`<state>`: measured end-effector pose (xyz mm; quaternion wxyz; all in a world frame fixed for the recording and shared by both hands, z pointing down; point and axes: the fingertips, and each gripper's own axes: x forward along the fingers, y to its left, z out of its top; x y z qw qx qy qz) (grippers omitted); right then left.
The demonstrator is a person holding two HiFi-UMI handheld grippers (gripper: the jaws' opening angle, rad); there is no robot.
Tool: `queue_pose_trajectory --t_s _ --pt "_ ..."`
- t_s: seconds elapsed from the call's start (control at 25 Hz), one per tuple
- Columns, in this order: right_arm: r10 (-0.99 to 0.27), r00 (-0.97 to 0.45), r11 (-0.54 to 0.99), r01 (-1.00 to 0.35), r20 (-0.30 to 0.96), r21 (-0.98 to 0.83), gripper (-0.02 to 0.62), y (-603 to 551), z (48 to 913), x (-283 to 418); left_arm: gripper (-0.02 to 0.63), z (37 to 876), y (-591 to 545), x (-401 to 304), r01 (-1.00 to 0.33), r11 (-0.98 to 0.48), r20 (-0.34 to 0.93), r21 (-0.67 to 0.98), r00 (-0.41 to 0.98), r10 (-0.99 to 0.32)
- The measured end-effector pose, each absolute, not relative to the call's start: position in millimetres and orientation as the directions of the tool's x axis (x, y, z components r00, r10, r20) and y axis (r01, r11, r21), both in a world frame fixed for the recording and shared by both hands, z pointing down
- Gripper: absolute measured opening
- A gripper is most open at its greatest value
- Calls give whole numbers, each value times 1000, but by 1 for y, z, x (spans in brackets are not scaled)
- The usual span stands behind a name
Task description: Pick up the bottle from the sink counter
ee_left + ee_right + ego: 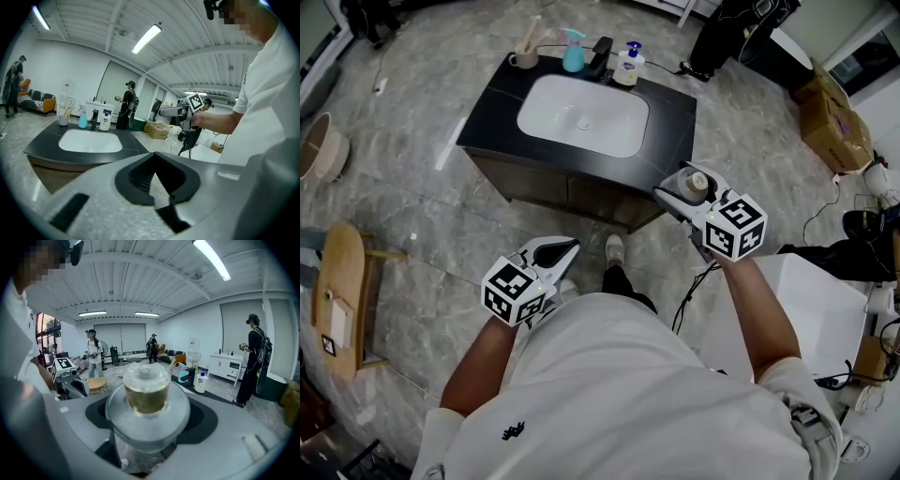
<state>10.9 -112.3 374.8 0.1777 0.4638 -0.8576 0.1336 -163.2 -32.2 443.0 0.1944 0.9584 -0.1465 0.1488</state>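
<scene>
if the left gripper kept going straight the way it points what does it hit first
Most likely the front corner of the sink counter, just beyond the tips of the shut, empty left gripper. Depth is unclear; it might skim past toward the cardboard boxes.

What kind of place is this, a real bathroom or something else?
Probably an open studio or workshop, not a bathroom: the sink counter stands alone on a wide stone floor, cardboard boxes lie nearby, and other people stand about.
</scene>
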Motion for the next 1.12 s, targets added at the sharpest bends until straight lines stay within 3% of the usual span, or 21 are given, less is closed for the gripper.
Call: queue_pose_trajectory --t_s 1.12 --pt "-733 -498 533 -844 464 -62 356 -129 388 -4 6 452 -40 -208 -414 -841 339 348 892 -299"
